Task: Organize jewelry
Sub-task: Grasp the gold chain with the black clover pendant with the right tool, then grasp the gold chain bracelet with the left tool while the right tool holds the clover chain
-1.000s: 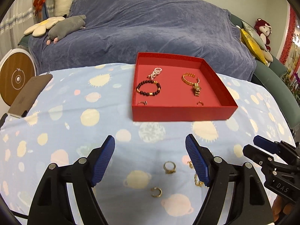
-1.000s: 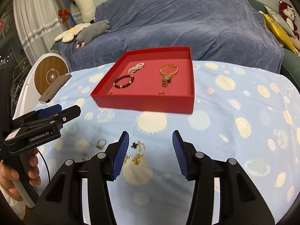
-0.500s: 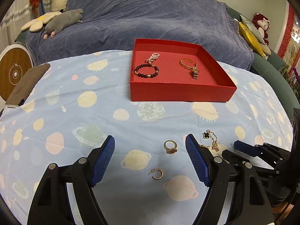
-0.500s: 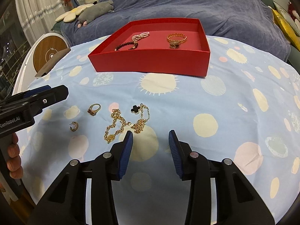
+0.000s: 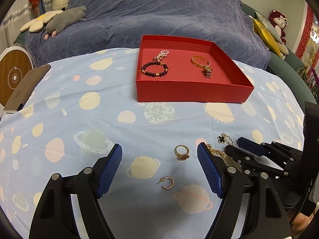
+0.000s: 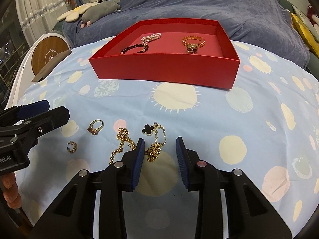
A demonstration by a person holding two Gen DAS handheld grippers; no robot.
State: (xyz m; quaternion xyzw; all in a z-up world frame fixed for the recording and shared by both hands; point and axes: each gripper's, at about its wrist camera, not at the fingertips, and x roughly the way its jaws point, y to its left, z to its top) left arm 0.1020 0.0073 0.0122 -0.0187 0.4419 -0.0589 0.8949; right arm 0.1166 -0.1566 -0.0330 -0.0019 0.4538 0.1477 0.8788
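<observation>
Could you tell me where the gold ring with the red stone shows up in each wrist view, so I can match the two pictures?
Left wrist view: the gold ring with the red stone lies on the cloth between the open fingers, nearer the right one.
Right wrist view: the ring lies left of centre, beside the left gripper.
Shared landmark: the gold hoop earring lies just nearer the camera than the ring in both.
</observation>
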